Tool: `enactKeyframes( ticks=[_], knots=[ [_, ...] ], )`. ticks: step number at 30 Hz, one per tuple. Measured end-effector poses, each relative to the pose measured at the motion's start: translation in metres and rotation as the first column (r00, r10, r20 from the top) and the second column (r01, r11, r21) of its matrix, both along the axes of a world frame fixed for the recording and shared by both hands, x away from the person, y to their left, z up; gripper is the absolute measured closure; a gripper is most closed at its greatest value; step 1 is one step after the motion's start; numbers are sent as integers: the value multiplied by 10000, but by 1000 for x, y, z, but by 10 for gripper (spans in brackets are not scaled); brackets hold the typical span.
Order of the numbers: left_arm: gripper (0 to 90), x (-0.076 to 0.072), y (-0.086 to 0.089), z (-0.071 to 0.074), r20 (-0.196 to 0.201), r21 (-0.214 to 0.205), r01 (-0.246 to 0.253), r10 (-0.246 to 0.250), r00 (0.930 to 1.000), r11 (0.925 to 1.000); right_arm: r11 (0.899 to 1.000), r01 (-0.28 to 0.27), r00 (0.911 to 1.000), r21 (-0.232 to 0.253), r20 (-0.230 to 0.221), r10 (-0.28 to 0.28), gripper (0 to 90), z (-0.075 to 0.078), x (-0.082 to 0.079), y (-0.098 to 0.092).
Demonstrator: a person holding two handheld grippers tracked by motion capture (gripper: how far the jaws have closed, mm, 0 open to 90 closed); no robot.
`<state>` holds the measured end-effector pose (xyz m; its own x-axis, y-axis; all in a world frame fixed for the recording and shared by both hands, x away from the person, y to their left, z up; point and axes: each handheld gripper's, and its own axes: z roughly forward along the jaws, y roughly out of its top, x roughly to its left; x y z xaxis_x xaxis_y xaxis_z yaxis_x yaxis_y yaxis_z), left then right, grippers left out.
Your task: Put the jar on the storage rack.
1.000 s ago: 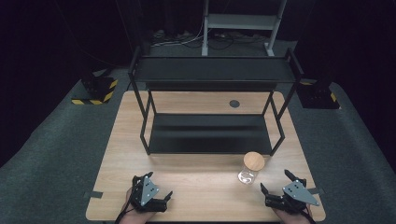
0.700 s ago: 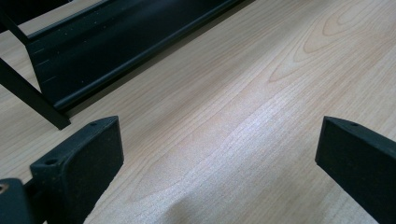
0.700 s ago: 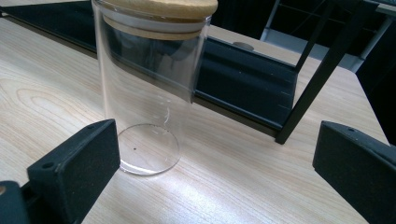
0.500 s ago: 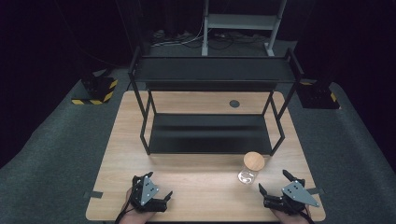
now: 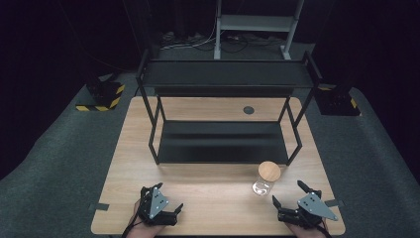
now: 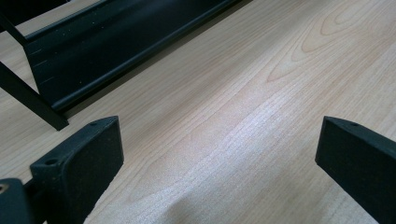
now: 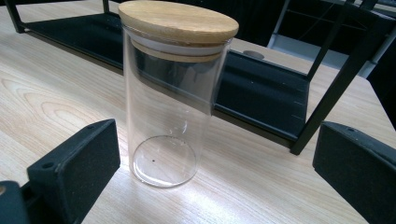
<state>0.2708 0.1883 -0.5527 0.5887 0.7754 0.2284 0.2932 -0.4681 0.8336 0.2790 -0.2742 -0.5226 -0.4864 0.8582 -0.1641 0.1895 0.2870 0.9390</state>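
A clear glass jar (image 5: 266, 179) with a round wooden lid (image 7: 177, 19) stands upright on the wooden table (image 5: 208, 181), just in front of the black rack's right front leg. In the right gripper view the empty jar (image 7: 170, 107) rises a short way ahead of the jaws. My right gripper (image 5: 288, 193) sits near the table's front right, open, with the jar just beyond its fingertips (image 7: 81, 154) and untouched. My left gripper (image 5: 166, 198) rests at the front left, open over bare wood (image 6: 219, 140), holding nothing.
A black two-tier metal rack (image 5: 225, 82) fills the middle and back of the table, and its lower shelf (image 6: 116, 42) lies close ahead of the left gripper. A small dark round disc (image 5: 248, 109) sits at the table's back. Dark floor surrounds the table.
The right gripper has edged slightly to the left near the jar. The left gripper and the jar stay put.
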Motion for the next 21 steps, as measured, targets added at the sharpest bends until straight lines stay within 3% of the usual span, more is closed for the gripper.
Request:
enactKeyframes(
  ticks=[21],
  knots=[
    [13,0,-1,0,29,61,26,-26,10000,10000,9992,-278,9996,275,-1,278,0,1,0,13]
  ],
)
